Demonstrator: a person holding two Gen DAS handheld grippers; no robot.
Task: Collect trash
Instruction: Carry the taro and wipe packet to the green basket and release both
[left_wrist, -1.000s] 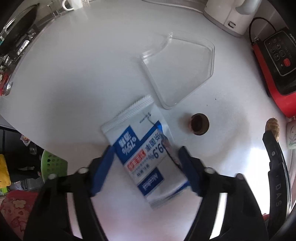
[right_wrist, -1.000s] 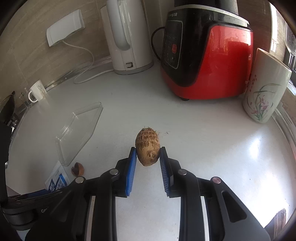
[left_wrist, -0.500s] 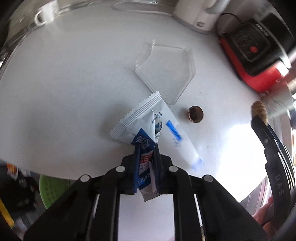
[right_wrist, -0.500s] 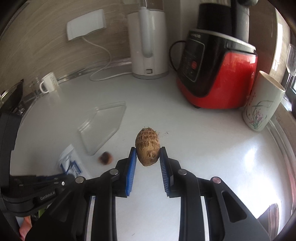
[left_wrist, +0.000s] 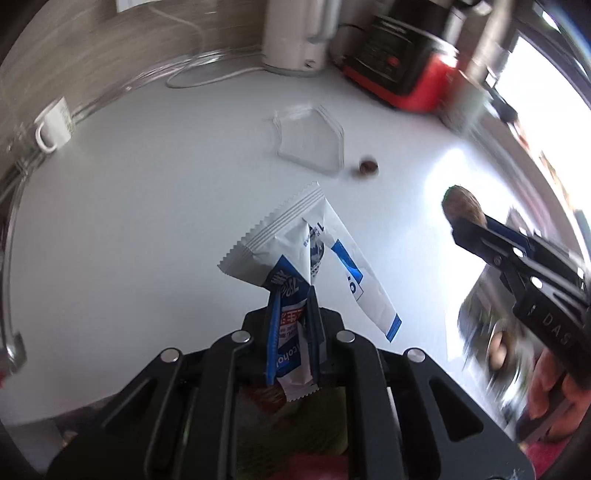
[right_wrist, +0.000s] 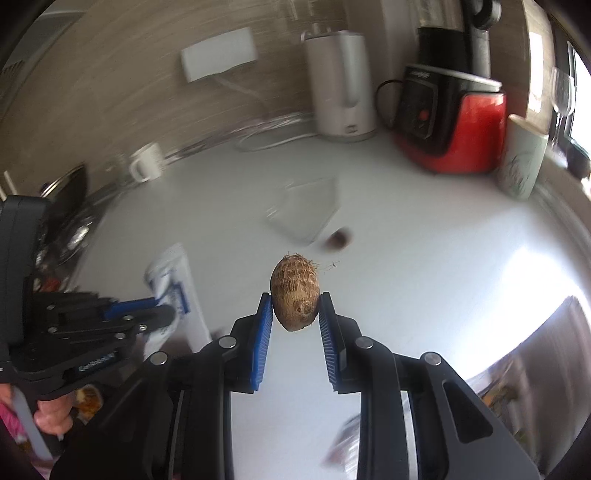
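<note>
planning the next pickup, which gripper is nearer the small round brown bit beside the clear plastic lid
Right, as best the views show. The right gripper, shut on a brown hairy root, is just short of the brown bit. The left gripper, clamping a white-and-blue wipes packet, sits farther back.

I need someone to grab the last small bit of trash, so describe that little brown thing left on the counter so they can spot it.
Start at the red and black appliance at the back of the white counter. In front of it lies a clear plastic lid. Just off that lid's near corner sits the small brown piece, round, dark and the only loose brown bit lying on the counter.
</note>
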